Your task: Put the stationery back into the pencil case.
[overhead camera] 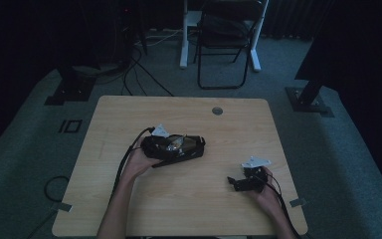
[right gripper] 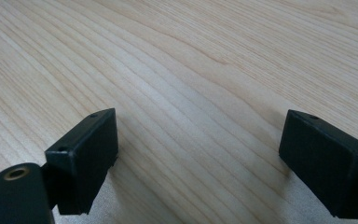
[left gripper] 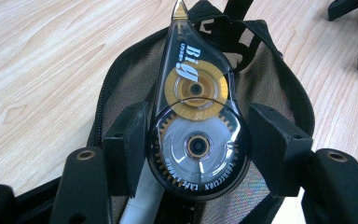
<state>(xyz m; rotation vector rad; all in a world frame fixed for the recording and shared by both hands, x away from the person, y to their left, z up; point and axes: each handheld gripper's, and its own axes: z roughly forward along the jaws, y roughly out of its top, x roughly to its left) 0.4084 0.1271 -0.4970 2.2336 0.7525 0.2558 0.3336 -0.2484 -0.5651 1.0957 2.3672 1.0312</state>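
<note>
**Tape roller between the left jaws, over the mesh pouch**

Correction tape roller (left gripper: 193, 116) – a clear, dark-tinted case with gold gears and a gold tip – sits between the jaws of the left gripper (left gripper: 200, 149). The left jaw touches its side; the right jaw stands just beside it with a narrow gap, so the grip is loose or only one-sided, and the jaws are not pressed shut on it. The roller's tip points away from the gripper, and its round end lies nearest the jaw roots. A white pen-like thing (left gripper: 140, 205) shows just under that round end.

Right beneath the roller lies a black mesh pouch (left gripper: 270, 88) with a dark zipper border, its opening spread around the roller. In the high view the pouch (overhead camera: 191, 147) rests near the middle of the wooden table (overhead camera: 189, 209), with the left gripper (overhead camera: 154, 144) at its left end and the person's left hand (overhead camera: 139, 162) behind it.

Well apart from the pouch, toward the table's near right corner, the right gripper (overhead camera: 238, 181) rests low over bare wood – its jaws stand wide apart with nothing between them. The right hand (overhead camera: 266, 191) holds it from behind.
</note>
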